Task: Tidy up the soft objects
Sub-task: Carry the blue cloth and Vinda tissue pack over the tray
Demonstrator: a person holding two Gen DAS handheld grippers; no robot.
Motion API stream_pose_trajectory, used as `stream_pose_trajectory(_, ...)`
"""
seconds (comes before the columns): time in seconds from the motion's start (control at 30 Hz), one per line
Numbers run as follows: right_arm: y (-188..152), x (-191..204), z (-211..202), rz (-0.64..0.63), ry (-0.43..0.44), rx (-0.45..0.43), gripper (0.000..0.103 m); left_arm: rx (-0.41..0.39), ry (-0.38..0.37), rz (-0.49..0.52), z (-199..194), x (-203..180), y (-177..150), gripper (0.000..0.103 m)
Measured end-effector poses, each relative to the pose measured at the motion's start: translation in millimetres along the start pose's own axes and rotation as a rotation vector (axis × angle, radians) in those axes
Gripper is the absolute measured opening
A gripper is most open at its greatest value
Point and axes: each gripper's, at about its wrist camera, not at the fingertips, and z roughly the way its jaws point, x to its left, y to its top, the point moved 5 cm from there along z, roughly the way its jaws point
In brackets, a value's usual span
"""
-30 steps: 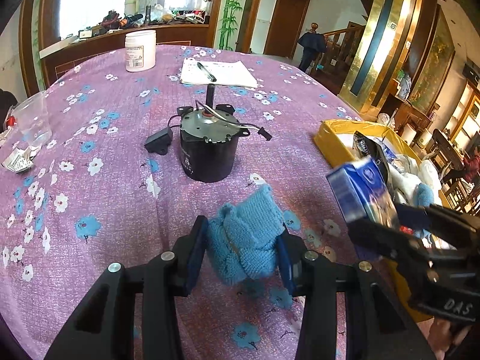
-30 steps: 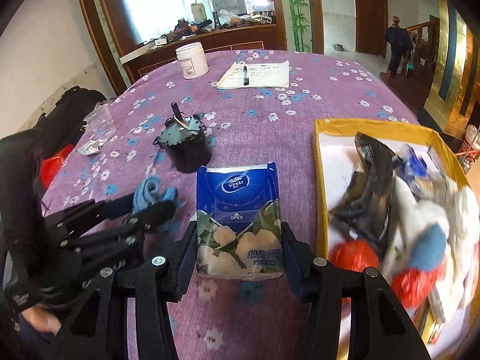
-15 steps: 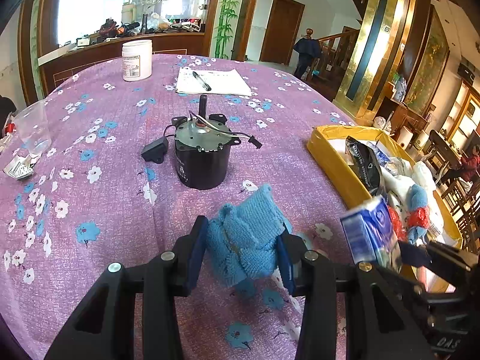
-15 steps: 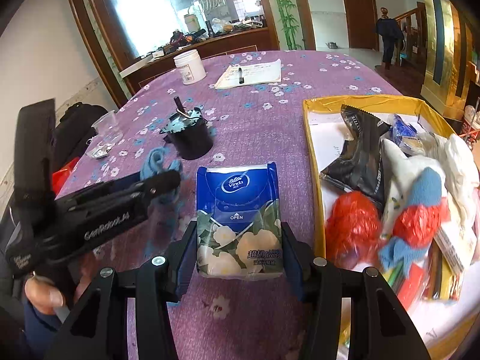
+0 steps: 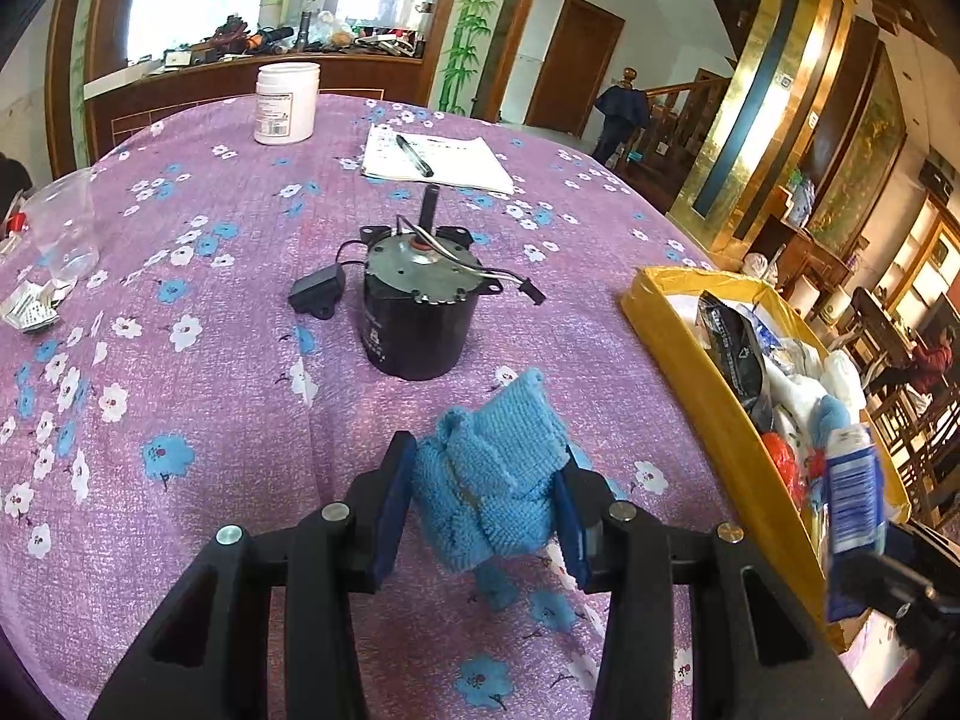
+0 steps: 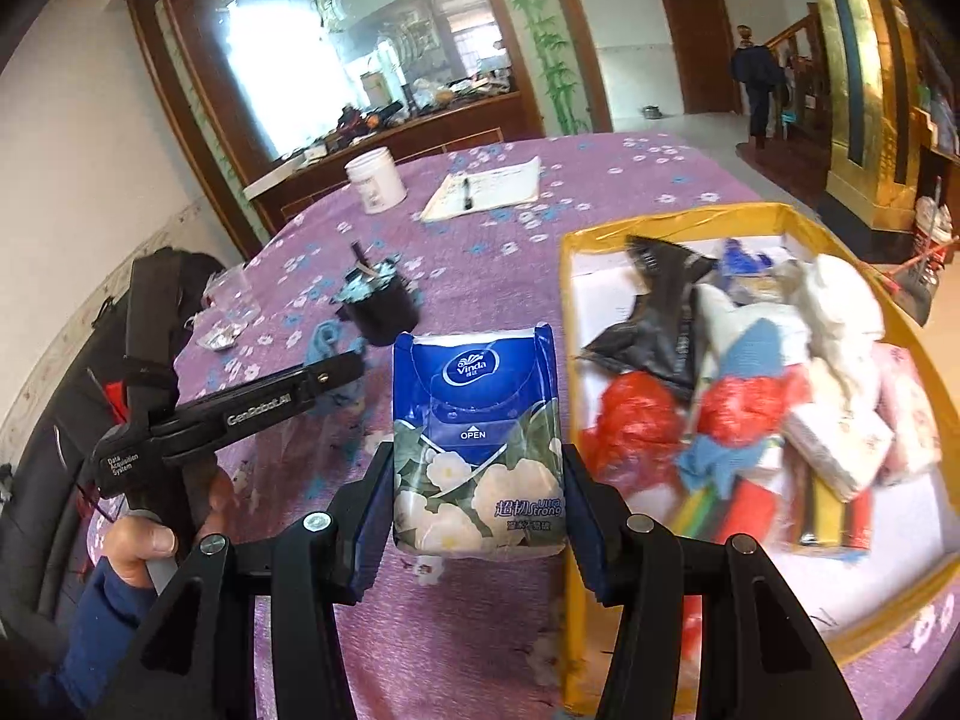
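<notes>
1. We see a round table under a purple tablecloth (image 5: 240, 396) printed with white and blue flowers.
2. Our left gripper (image 5: 486, 495) has its fingers part closed, pressing both sides of a bunched blue cloth (image 5: 492, 480), held just above the tablecloth near the table's front edge.
3. Our right gripper (image 6: 477, 504) has its fingers about half open, clamped on a blue tissue pack (image 6: 477, 438) with white flowers and "OPEN" printed on it; the pack sits upright between the pads, over the left rim of the yellow box (image 6: 678, 219).
4. The yellow box stands on the right side of the table, filled with soft things: a black bag (image 6: 660, 312), red and blue cloths, white packs. Details blurred.
5. A black motor (image 5: 420, 306) with a shaft and wires stands mid-table, beyond the blue cloth.
6. Farther back lie a white jar (image 5: 285, 102) and a paper sheet (image 5: 438, 162) with a pen (image 5: 414, 155) on it.
7. A clear cup (image 5: 60, 234) stands at the left edge.
8. In the right wrist view a hand (image 6: 153, 540) in a blue sleeve grips the left gripper's handle.
9. Room: wooden counter with clutter behind the table, bamboo painted on the wall, brown door, gold pillars on the right, a person by the stairs.
</notes>
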Motion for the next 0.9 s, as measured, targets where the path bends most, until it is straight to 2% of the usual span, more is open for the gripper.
stream_pose_trajectory(0.27, 19.0, -36.7, -23.1, 0.081, -0.026, -0.056, 0.056, -0.017, -0.028, 0.057, -15.2, -29.6, -9.6, 0.041)
stream_pose_trajectory(0.47, 34.4, -87.6, -48.5, 0.174, -0.094, -0.116, 0.056, -0.016, -0.140, 0.111, -31.1, -86.0, -7.4, 0.041)
stream_pose_trajectory(0.7, 48.9, -141.0, -57.5, 0.242, -0.180, -0.136, 0.056, 0.037, -0.223, 0.206, -19.5, -159.8, -9.6, 0.041)
stream_pose_trajectory(0.9, 44.5, -170.1, -52.2, 0.272, -0.219, -0.113, 0.056, 0.112, -0.267, 0.268, 5.3, -208.8, -33.5, 0.042)
